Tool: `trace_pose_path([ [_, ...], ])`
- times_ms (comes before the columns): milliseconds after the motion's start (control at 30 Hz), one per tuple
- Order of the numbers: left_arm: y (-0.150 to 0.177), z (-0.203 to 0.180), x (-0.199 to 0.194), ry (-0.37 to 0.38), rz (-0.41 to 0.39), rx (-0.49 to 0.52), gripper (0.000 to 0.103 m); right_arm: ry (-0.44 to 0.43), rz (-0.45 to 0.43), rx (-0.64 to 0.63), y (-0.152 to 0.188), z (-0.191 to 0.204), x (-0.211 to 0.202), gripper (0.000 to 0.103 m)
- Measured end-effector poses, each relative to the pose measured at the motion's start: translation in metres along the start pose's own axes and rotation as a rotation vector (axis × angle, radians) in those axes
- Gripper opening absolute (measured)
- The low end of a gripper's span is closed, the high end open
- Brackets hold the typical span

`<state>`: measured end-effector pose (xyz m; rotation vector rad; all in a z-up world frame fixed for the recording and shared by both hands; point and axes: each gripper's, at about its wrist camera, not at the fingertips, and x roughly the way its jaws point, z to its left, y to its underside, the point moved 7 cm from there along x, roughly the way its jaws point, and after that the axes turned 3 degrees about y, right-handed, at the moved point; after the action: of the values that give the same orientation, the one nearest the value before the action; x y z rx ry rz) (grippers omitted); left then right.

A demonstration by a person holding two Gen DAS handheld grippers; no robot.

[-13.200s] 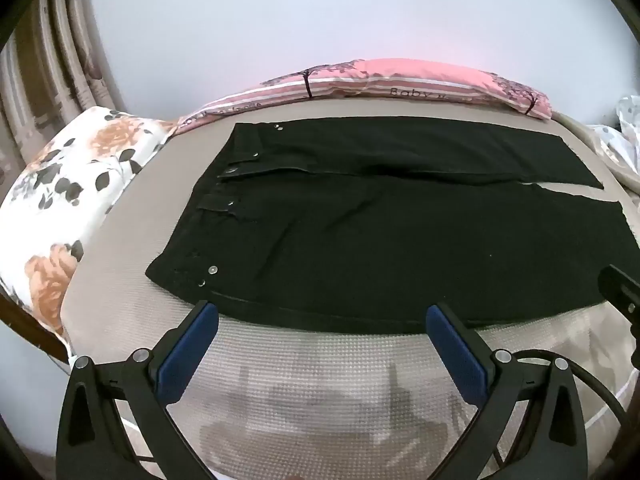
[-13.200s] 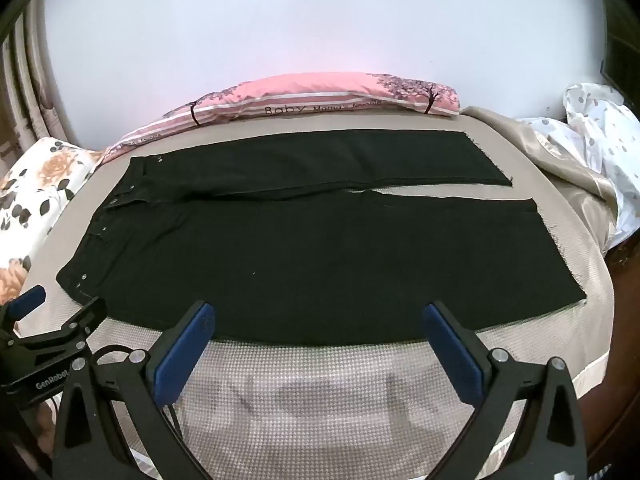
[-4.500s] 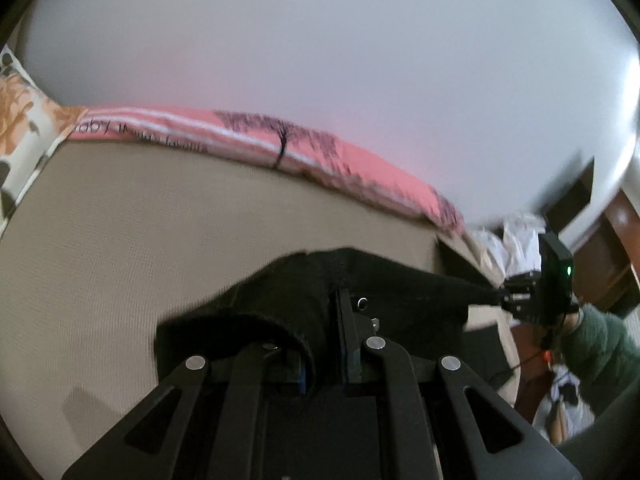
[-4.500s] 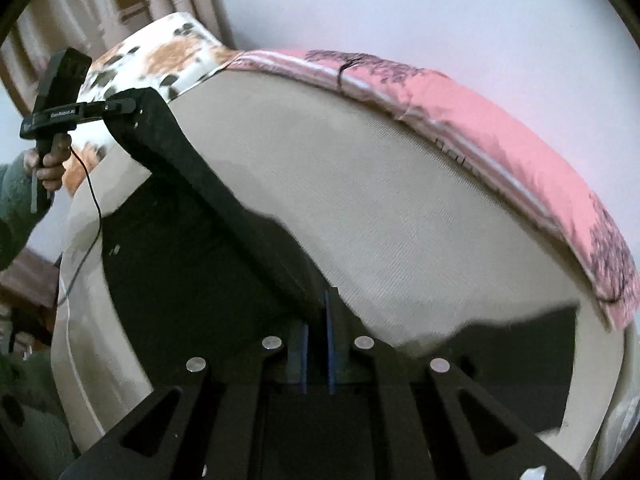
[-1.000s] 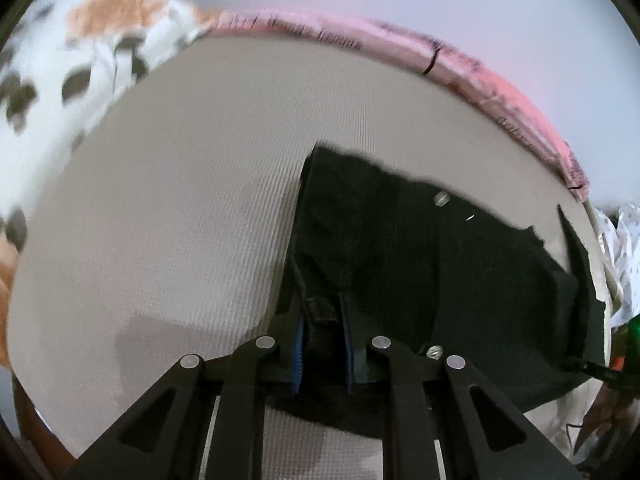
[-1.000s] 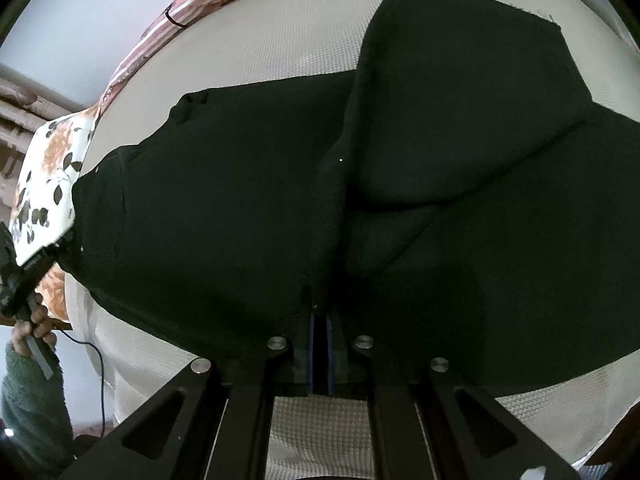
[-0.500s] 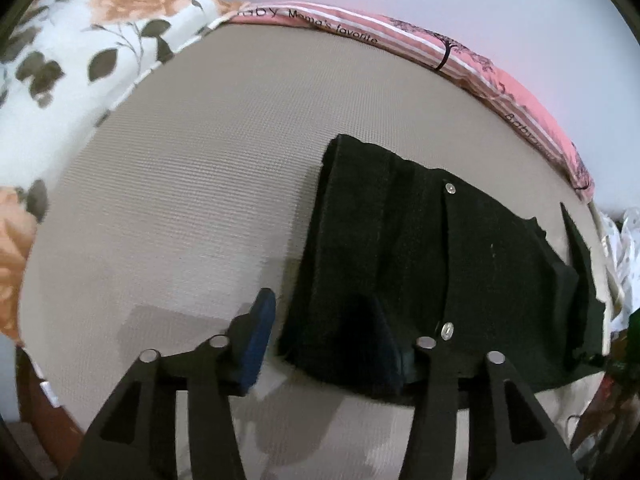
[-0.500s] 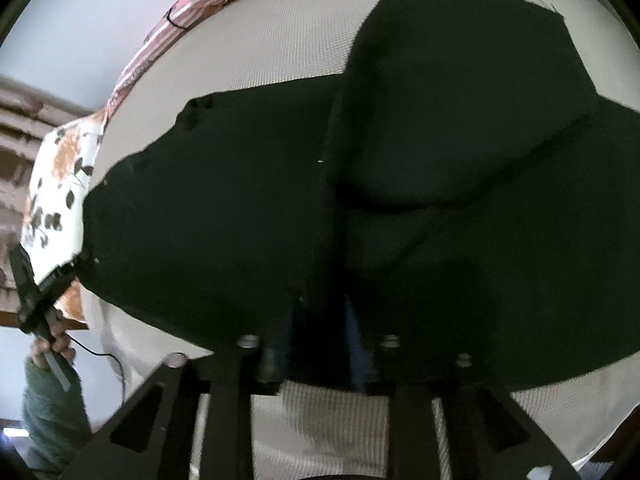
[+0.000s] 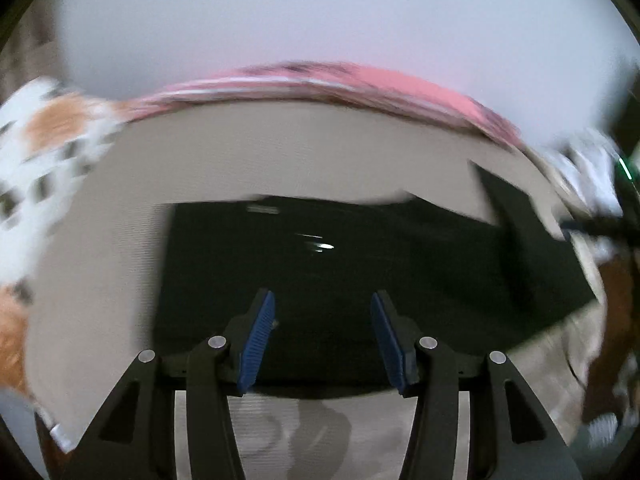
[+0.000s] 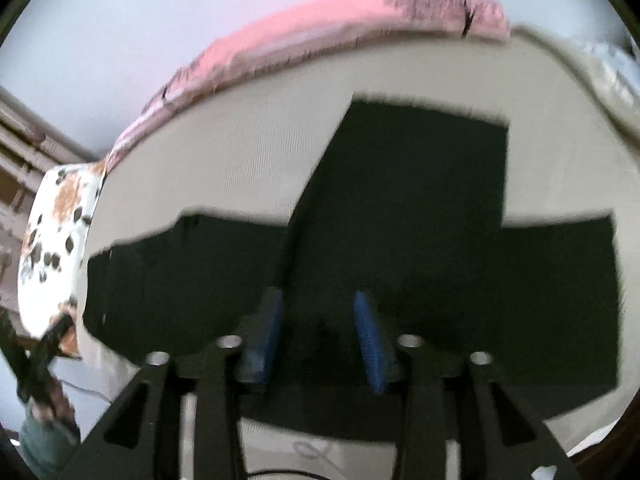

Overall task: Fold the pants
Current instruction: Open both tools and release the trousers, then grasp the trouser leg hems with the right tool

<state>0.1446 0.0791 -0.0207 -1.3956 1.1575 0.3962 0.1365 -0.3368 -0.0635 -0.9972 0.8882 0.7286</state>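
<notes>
The black pants (image 9: 360, 264) lie on the beige bed (image 9: 280, 152), folded lengthwise, with the waist end at the left of the left wrist view. In the right wrist view the pants (image 10: 400, 220) show one leg flap angled away toward the far side, not lined up with the other. My left gripper (image 9: 322, 312) is open and empty just above the near edge of the pants. My right gripper (image 10: 318, 308) is open and empty over the near edge of the leg end. Both views are motion-blurred.
A pink striped pillow (image 9: 360, 84) lies along the far edge of the bed. A floral pillow (image 9: 48, 140) is at the left end. White dotted bedding (image 9: 588, 164) is bunched at the right end. The bed's near edge runs just below both grippers.
Both grippers have opened and let go of the pants, which now rest on the bed. Both have pulled back and tilted up toward the wall.
</notes>
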Motion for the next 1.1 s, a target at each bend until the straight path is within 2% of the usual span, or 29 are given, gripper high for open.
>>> trace_pose_path([
  [33, 0.001, -0.025, 0.012, 0.052, 0.028, 0.033, 0.051, -0.004, -0.004, 0.027, -0.005, -0.008, 0.003, 0.096],
  [67, 0.002, -0.048, 0.023, 0.094, 0.057, 0.066, 0.051, -0.013, 0.009, 0.053, -0.007, -0.018, 0.010, 0.082],
  [100, 0.004, -0.063, 0.030, 0.114, 0.071, 0.081, 0.051, -0.012, 0.051, 0.051, -0.009, -0.026, 0.019, 0.049],
  [133, 0.006, -0.084, 0.042, 0.146, 0.100, 0.103, 0.051, -0.003, 0.081, 0.048, -0.010, -0.029, 0.027, 0.030],
  [200, 0.010, -0.122, 0.062, 0.195, 0.154, 0.150, 0.051, 0.022, 0.063, 0.062, -0.021, -0.040, 0.033, 0.030],
  [267, 0.014, -0.155, 0.078, 0.234, 0.193, 0.189, 0.051, 0.055, 0.051, 0.022, -0.035, -0.040, 0.036, 0.030],
  [367, 0.018, -0.195, 0.095, 0.280, 0.232, 0.219, 0.051, 0.065, 0.032, -0.031, -0.057, -0.027, 0.041, 0.030],
  [467, 0.016, -0.223, 0.109, 0.299, 0.238, 0.238, 0.051, 0.082, 0.067, -0.069, -0.081, -0.007, 0.056, 0.030],
  [667, 0.020, -0.238, 0.138, 0.278, 0.265, 0.203, 0.051, 0.204, 0.158, -0.112, -0.115, 0.017, 0.107, 0.029],
  [900, 0.026, -0.236, 0.157, 0.268, 0.295, 0.205, 0.051, 0.366, 0.215, -0.087, -0.139, 0.025, 0.150, 0.027],
  [1000, 0.024, -0.234, 0.158, 0.277, 0.289, 0.208, 0.051, 0.410, 0.221, -0.089, -0.146, 0.029, 0.159, 0.027],
  [1100, 0.022, -0.233, 0.159, 0.293, 0.282, 0.193, 0.051, 0.394, 0.256, -0.080, -0.147, 0.035, 0.169, 0.026],
])
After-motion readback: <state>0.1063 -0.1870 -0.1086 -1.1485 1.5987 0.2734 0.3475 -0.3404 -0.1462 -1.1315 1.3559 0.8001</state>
